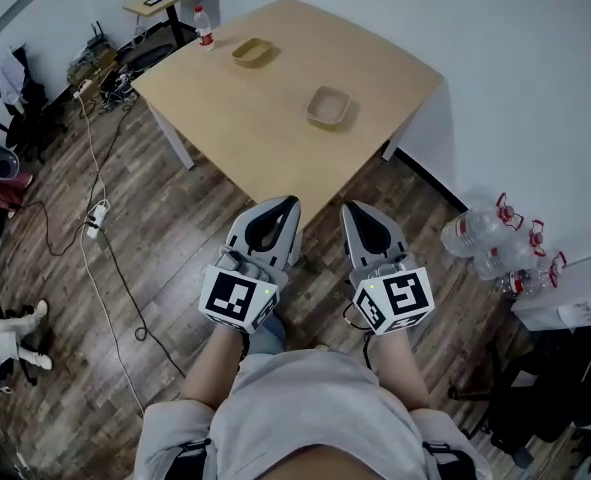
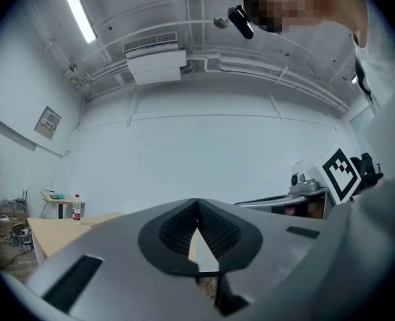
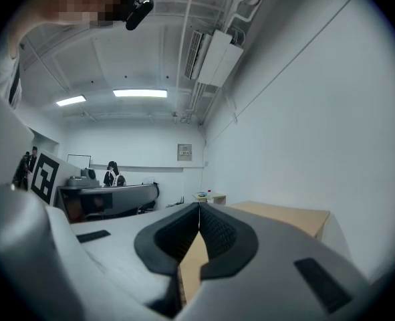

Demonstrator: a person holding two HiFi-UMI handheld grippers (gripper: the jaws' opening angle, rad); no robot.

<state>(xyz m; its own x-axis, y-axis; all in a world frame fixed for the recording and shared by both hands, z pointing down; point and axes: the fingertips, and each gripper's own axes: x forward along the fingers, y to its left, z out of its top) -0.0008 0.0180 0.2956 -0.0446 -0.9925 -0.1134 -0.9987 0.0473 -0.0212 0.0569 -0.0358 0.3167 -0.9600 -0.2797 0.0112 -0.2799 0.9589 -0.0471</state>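
1. L gripper point(image 1: 278, 208) & R gripper point(image 1: 361, 214): both clenched tip-to-tip, side by side over floor point(image 1: 165, 218), just short of table point(image 1: 265, 128) edge.
2. Near tray point(image 1: 328, 106) & far tray point(image 1: 252, 51) on table, well apart; only tan bottoms show inside.
3. Red-capped bottle point(image 1: 204, 26) at far corner.

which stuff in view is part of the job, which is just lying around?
In play: left gripper and right gripper, both shut and empty, short of the table; near tray and far tray on it.
Lying about: bottle at the table's far corner; water jugs, floor right; power strip, floor left.
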